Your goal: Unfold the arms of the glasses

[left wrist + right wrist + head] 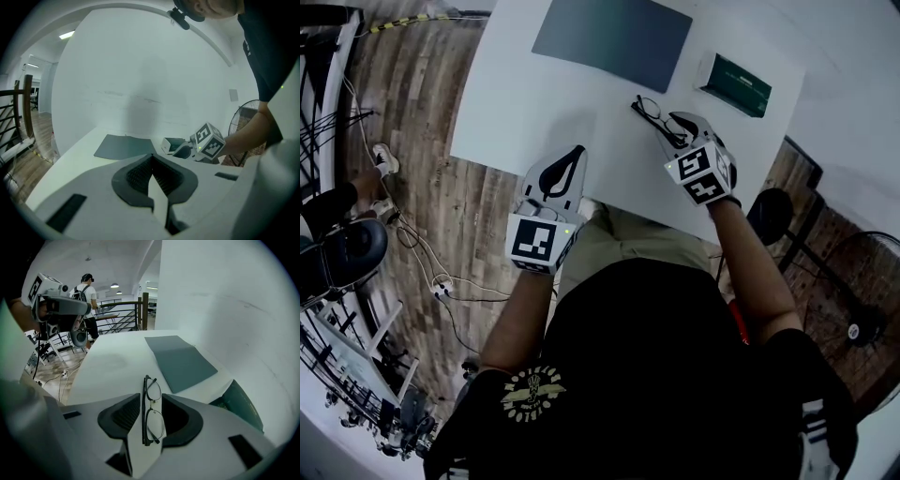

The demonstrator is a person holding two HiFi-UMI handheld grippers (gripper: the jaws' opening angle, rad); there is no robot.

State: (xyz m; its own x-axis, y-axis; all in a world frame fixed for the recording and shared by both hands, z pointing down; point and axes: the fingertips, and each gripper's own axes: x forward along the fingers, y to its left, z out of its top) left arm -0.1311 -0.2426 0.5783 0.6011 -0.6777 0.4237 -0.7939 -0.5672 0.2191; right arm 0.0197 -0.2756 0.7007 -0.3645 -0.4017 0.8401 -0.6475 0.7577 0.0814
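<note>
Glasses [144, 414] seemingly clamped in the extended right tool [151, 398]; left tool [152, 157] hovers closed.

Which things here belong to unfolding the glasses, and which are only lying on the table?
Belong to the job:
- glasses, folded, held in the right gripper
- left gripper, empty, jaws together

Just lying about:
- grey mat
- green box
Both rest on the white table.

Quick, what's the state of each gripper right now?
Left gripper: tongs shut, nothing between them.
Right gripper: tongs shut on the folded glasses.
</note>
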